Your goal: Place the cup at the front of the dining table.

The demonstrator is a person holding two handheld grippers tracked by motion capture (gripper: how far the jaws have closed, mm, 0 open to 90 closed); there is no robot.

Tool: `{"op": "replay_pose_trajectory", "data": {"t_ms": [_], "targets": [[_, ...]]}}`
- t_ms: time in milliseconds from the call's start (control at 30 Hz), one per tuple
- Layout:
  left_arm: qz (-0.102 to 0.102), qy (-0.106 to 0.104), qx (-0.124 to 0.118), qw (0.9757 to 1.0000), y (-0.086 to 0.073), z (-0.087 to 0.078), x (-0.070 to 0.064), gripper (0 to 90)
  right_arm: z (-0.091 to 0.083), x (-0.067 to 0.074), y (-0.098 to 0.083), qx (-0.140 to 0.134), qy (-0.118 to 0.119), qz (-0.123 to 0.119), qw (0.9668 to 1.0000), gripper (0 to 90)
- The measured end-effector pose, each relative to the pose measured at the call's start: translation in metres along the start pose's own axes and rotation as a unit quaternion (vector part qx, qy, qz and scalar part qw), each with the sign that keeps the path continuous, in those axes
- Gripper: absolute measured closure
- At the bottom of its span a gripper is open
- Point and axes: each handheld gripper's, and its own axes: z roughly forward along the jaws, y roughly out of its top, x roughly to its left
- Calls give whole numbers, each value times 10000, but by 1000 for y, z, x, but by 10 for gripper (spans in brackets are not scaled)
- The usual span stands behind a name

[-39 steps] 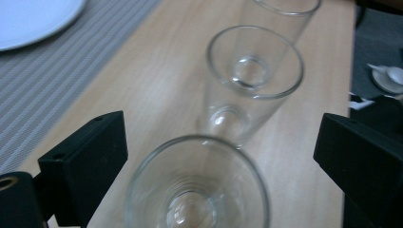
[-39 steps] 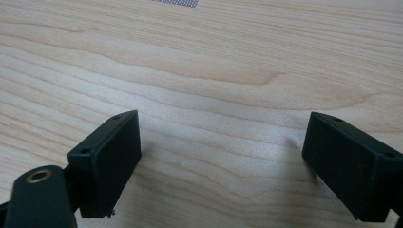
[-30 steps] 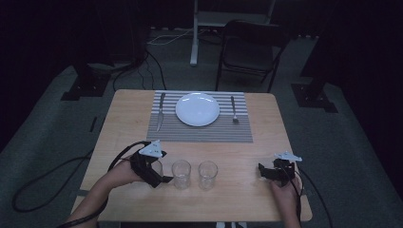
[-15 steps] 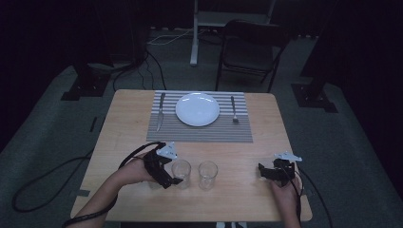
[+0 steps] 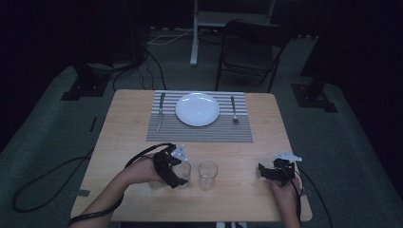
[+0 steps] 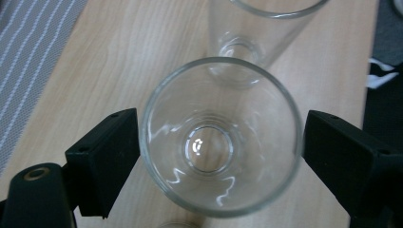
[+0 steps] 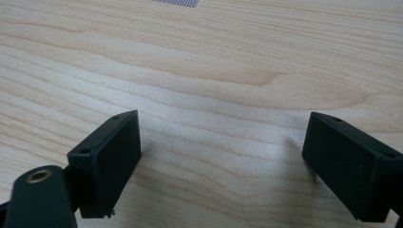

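Two clear empty glasses stand side by side near the table's front edge. My left gripper (image 5: 179,173) reaches the left glass (image 5: 184,170) from its left side. In the left gripper view that glass (image 6: 221,137) sits upright between the two black jaws, my gripper (image 6: 221,159) centred on it; the jaws have just been closing and their pads meet its wall on both sides. The second glass (image 5: 207,174) stands free just to the right, also seen beyond the first (image 6: 259,28). My right gripper (image 5: 264,172) rests on the wood at front right, open (image 7: 221,156) with bare table between its jaws.
A striped placemat (image 5: 199,132) at the far middle of the table (image 5: 128,137) carries a white plate (image 5: 197,109), a knife (image 5: 160,111) on its left and a fork (image 5: 233,109) on its right. A dark folding chair (image 5: 252,47) stands beyond the table.
My left gripper slid to the right until the left glass stood between its jaws, and the jaws came in against it. The right gripper stayed put.
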Motion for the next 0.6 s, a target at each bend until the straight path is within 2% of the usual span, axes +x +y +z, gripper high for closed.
{"op": "replay_pose_trajectory", "data": {"t_ms": [33,100,167,300,433,600], "targets": [[-4,54,61,10000,1,0,0,153,0,0,0,0,0,-1,10000,124],[-8,118,130,9998,3,0,0,226,0,0,0,0,-1,-2,10000,124],[16,107,200,9997,5,0,-1,278,0,0,0,-1,-3,1,10000,125],[17,117,327,9994,8,0,-1,282,0,0,0,-2,-3,3,10000,126],[-73,91,277,9995,9,0,2,284,0,0,0,-2,-6,7,10000,126],[-126,237,161,9995,11,-1,4,285,0,0,0,-1,-6,7,10000,126]]}}
